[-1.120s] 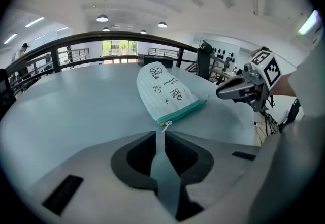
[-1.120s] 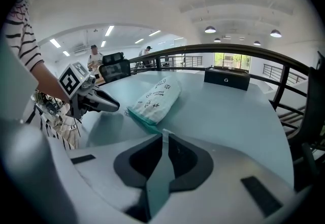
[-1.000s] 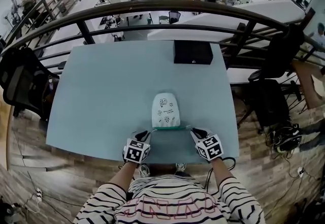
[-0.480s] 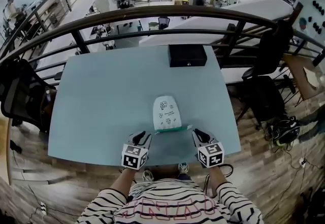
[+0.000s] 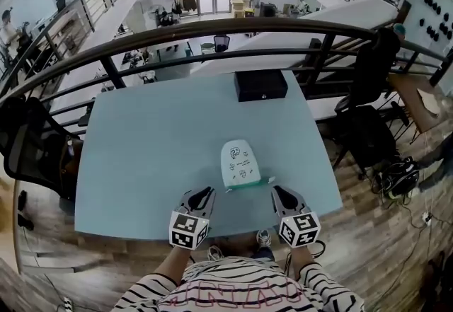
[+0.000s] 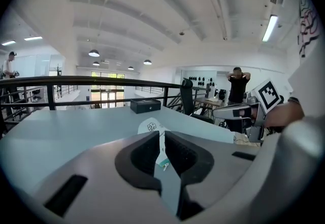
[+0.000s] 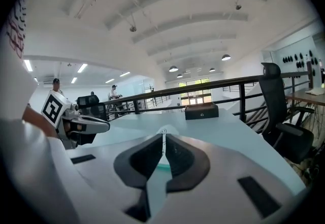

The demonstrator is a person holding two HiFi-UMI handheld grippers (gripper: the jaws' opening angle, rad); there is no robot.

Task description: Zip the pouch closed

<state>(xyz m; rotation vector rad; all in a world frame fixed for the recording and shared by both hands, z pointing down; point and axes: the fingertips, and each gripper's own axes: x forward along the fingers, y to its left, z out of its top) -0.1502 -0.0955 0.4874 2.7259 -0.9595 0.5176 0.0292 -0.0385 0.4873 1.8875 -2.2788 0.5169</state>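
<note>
A white pouch printed with small doodles lies flat on the pale blue table, its green zipper edge toward me. My left gripper sits just short of that edge's left end and is shut and empty. My right gripper is off the edge's right end, also shut and empty. Neither touches the pouch. In the left gripper view the pouch shows beyond the left gripper, whose jaws leave only a thin slit. In the right gripper view only a sliver of the pouch shows past the right gripper.
A black box stands at the table's far edge, in front of a dark railing. Black office chairs stand off the table's left and right. The table's near edge runs just under both grippers.
Both grippers were at the two ends of the zipper edge; they have drawn back toward me and lifted off, leaving the pouch lying free. The head view has shifted a little.
</note>
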